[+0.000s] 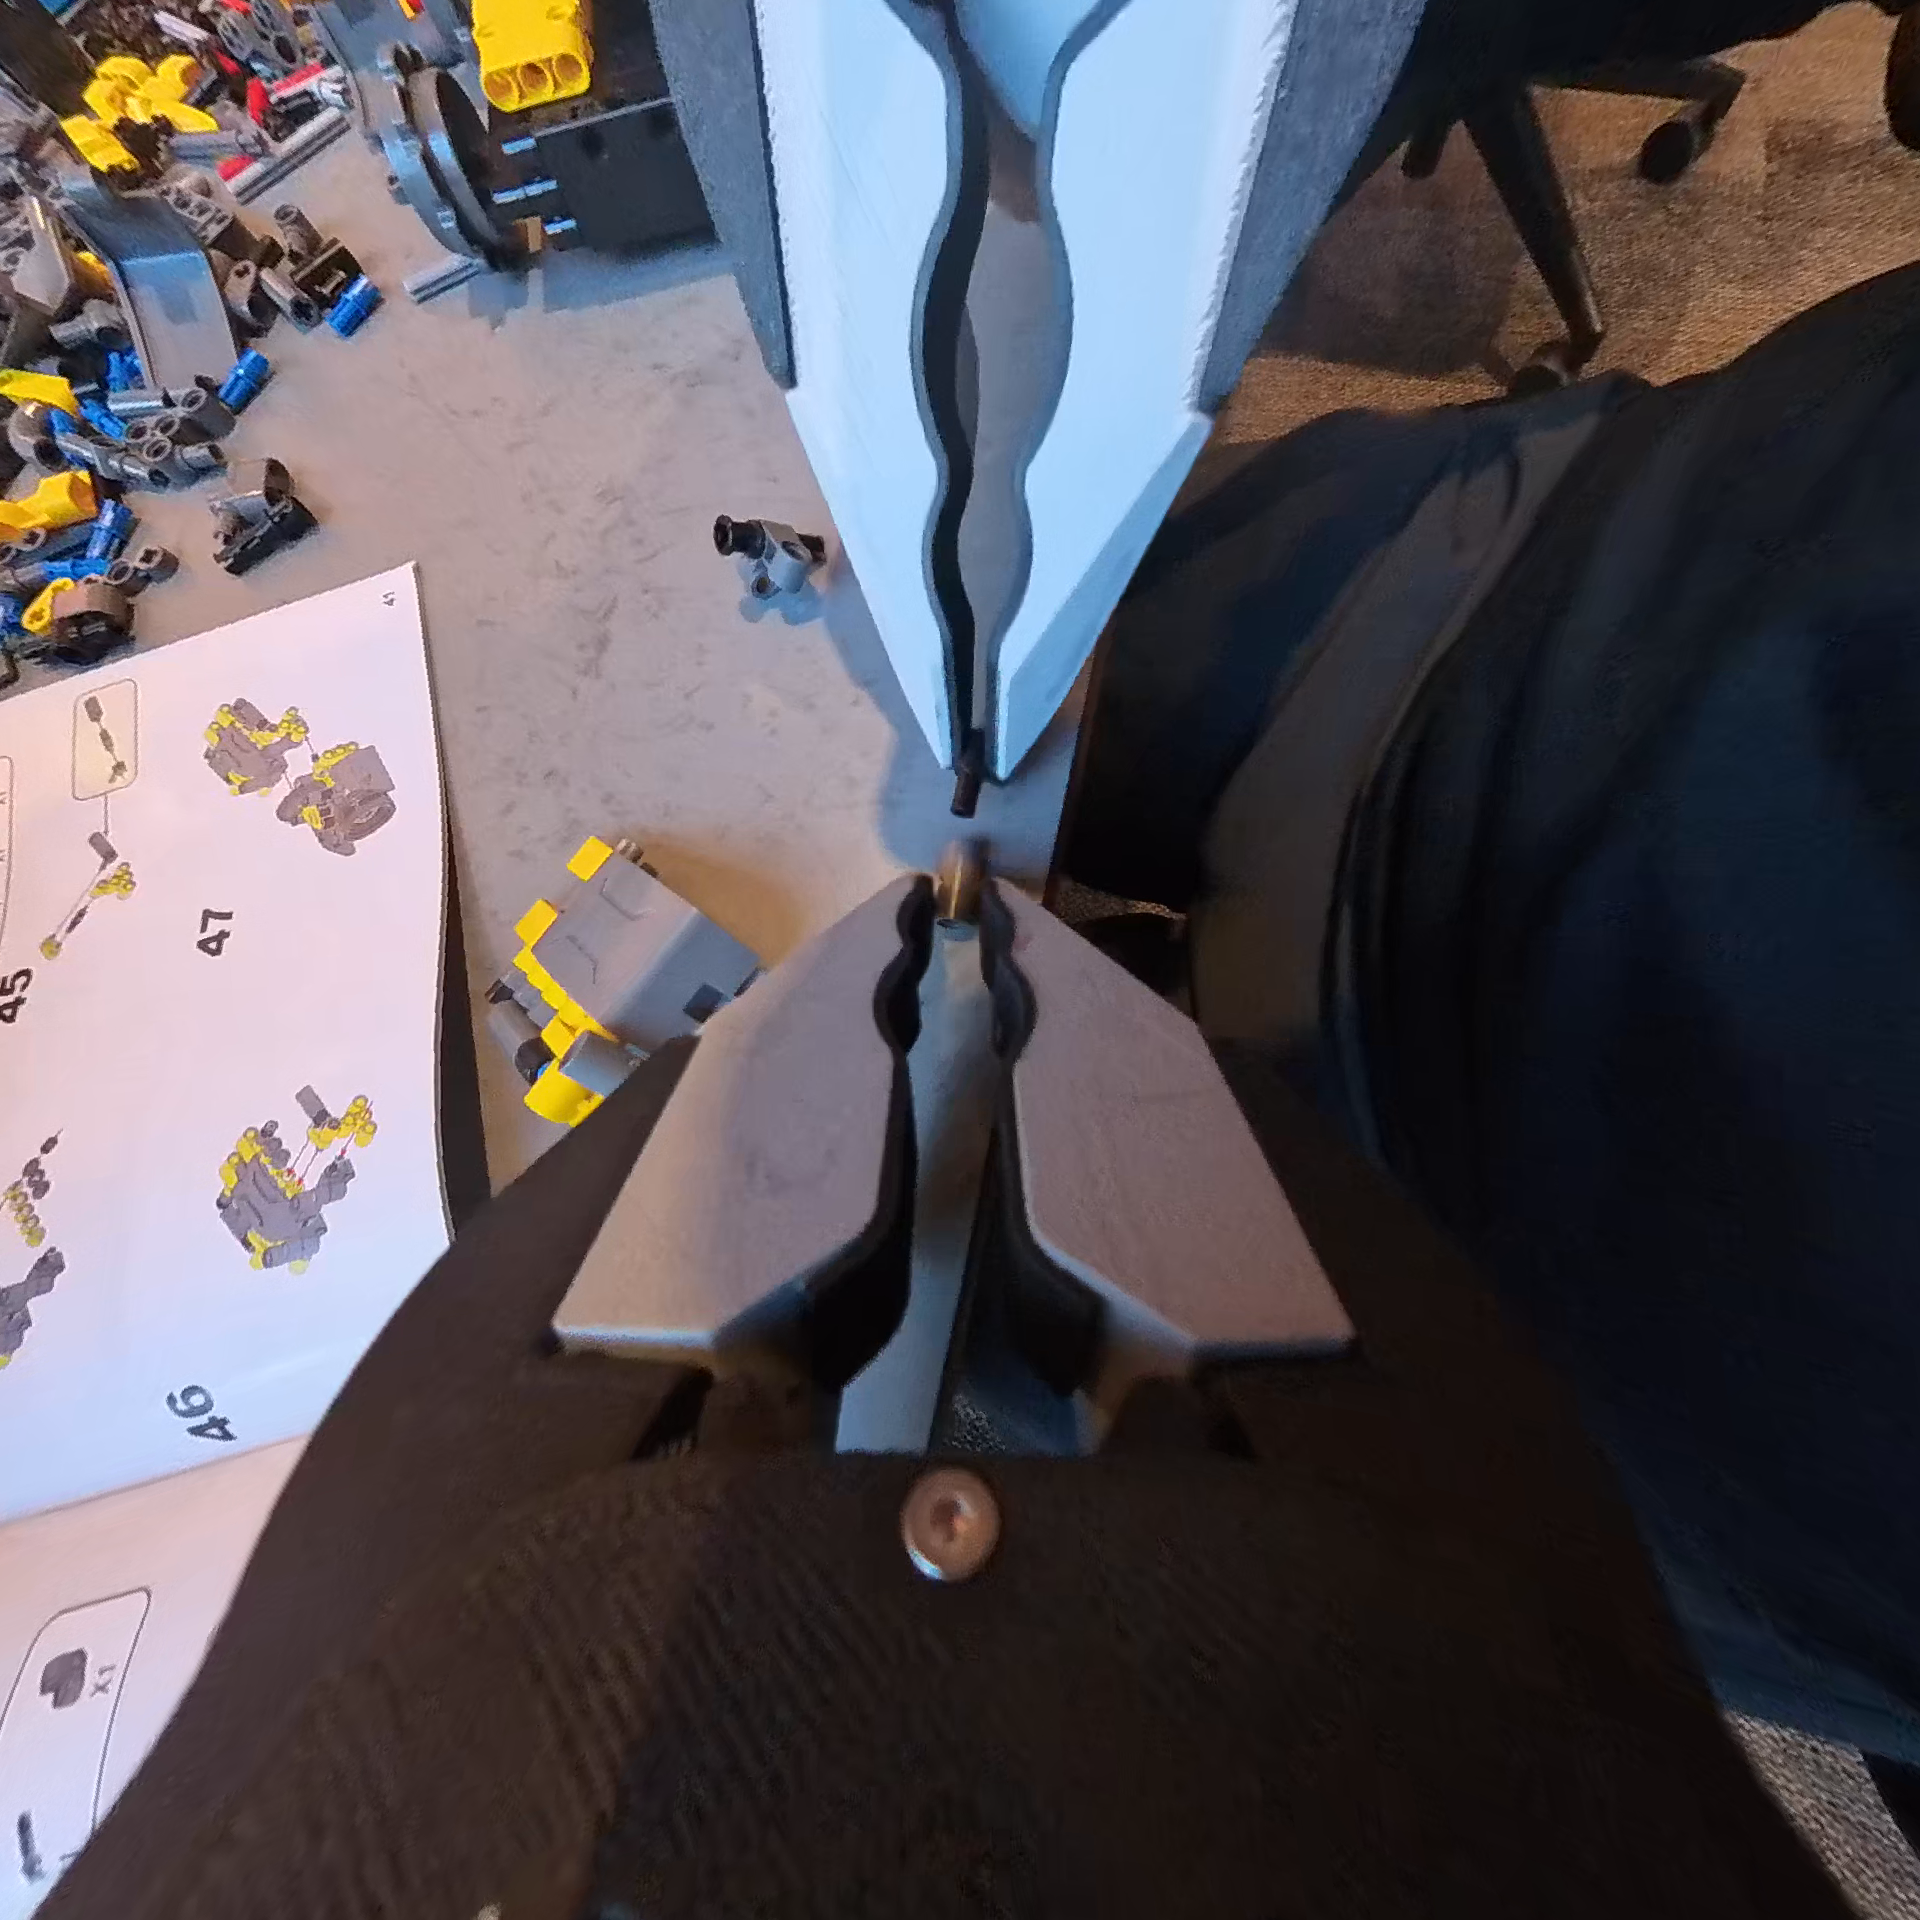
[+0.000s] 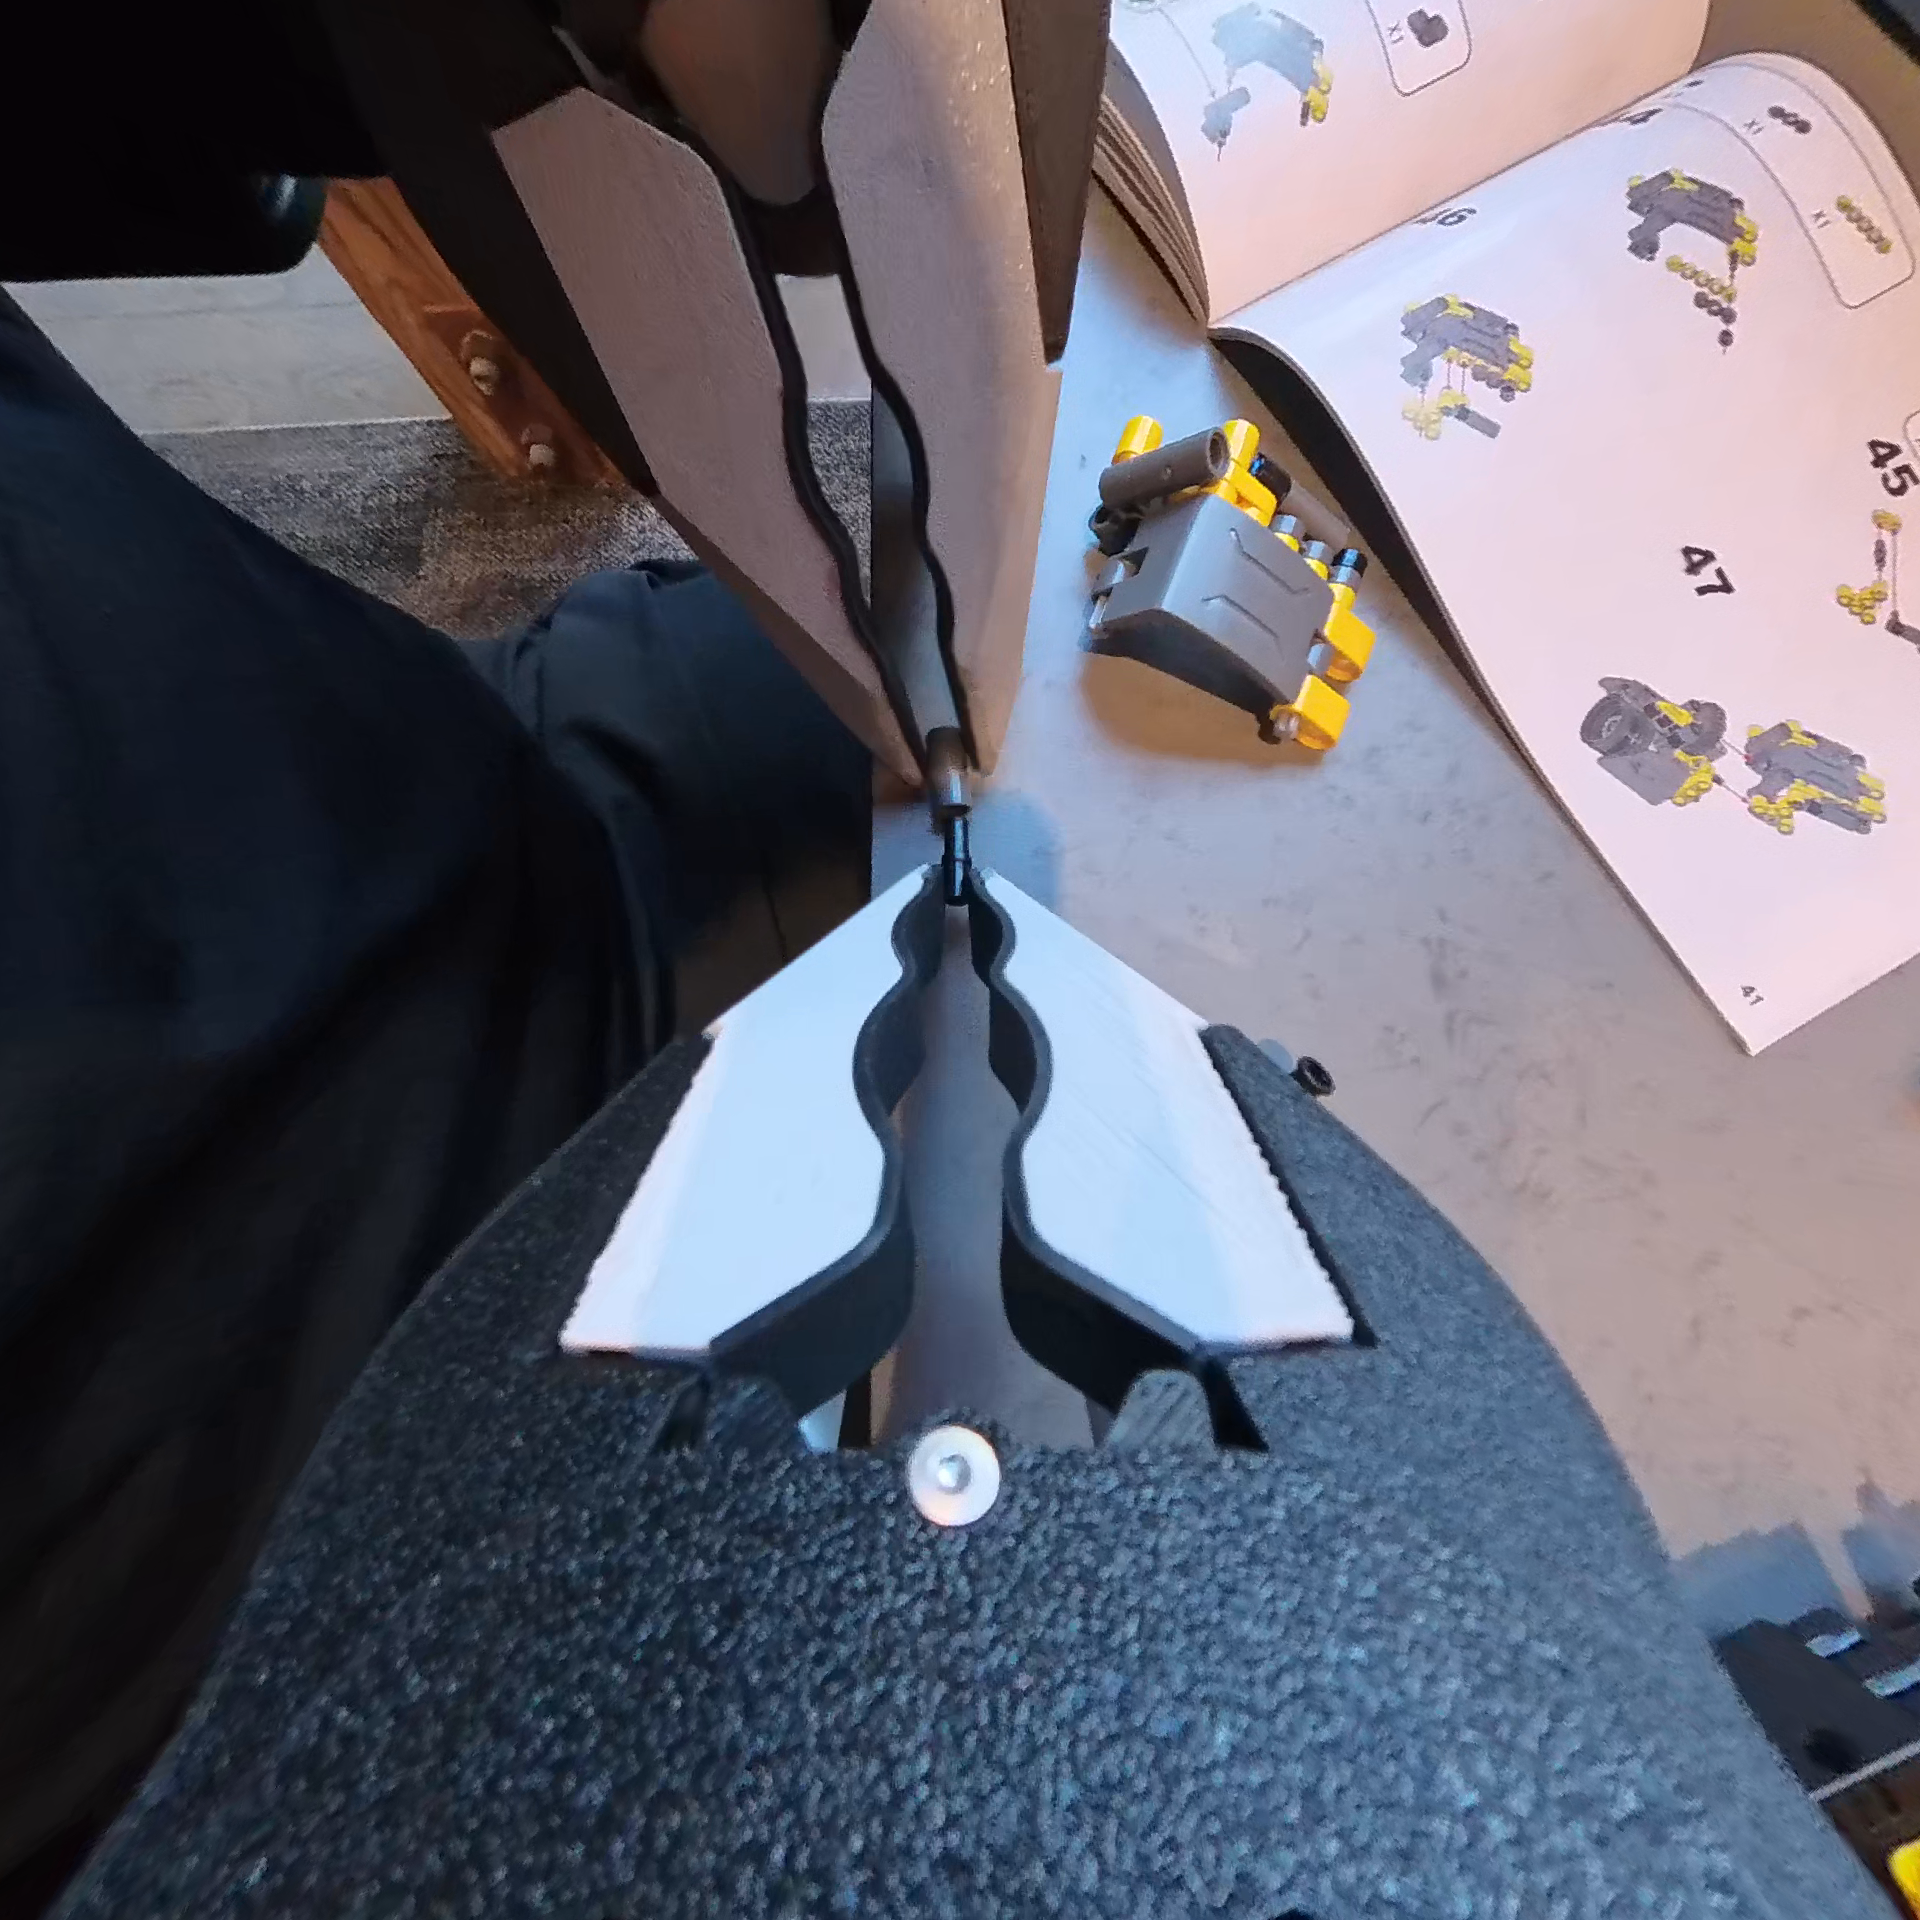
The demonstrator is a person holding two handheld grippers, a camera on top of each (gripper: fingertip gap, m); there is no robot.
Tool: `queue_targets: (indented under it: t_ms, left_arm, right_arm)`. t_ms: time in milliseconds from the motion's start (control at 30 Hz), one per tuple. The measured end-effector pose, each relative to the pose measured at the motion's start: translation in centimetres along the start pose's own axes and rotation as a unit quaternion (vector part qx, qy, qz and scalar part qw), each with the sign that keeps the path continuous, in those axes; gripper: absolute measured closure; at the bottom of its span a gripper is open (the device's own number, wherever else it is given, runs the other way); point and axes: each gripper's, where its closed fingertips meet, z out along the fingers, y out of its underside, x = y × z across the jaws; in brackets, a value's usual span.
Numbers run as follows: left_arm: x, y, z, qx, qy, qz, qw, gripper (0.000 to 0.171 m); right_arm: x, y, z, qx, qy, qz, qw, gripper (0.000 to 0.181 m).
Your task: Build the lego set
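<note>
Grey table (image 1: 623, 436) w/ an open instruction booklet (image 1: 218, 1029) on it, pages showing build diagrams. Beyond the booklet there's a big pile of loose bricks (image 1: 135, 343), yellow, blue, grey, black. Near the table edge sits a grey and yellow sub-assembly (image 2: 1226, 592), just beside the booklet, not touching either gripper. Right gripper (image 2: 954, 883) w/ white fingers is pinched narrow on a black pin (image 2: 954, 857). Left gripper (image 1: 958, 896), grey fingers, is clamped tight on a small grey connector (image 1: 961, 873). The two tips face each other over the table edge; pin and connector are nearly end to end, can't tell if touching. A lone grey/black connector bit (image 1: 774, 551) lies apart on the table.
</note>
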Motion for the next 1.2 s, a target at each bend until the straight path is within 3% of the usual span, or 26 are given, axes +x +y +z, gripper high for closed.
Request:
queue_targets:
  t_ms: [633,1200]
  left_arm:
    - [0.17,-0.18,0.17,0.018,0.006,0.0,1.0,0.165]
    - [0.78,0.19,-0.3,0.026,0.038,0.005,0.999,0.165]
  right_arm:
    - [0.06,0.29,0.36,-0.037,-0.01,0.001,0.999,0.178]
    - [-0.79,-0.3,0.85,0.016,-0.008,-0.069,0.997,0.179]
